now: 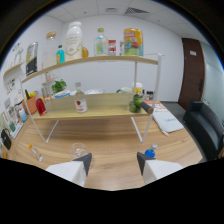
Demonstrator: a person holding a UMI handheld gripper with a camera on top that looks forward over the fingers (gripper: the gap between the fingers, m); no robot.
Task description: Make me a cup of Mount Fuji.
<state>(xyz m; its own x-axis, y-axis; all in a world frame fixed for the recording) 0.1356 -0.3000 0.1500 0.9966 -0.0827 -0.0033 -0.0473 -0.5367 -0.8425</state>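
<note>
Fingers of the tongs stand apart with bare wooden tabletop between them, grasping nothing. Just ahead of the left finger sits a small clear glass cup, apparently empty, probably set near for the drink to be built in. Beside the right finger lies a small blue-capped item, too small to identify. Well beyond the tongs a two-tier wooden shelf on white legs keeps ingredients upright and within reach: a clear bottle with a red label and a red container on the lower tier, a large white jug and a green-capped bottle on top. Their fill levels cannot be judged.
</note>
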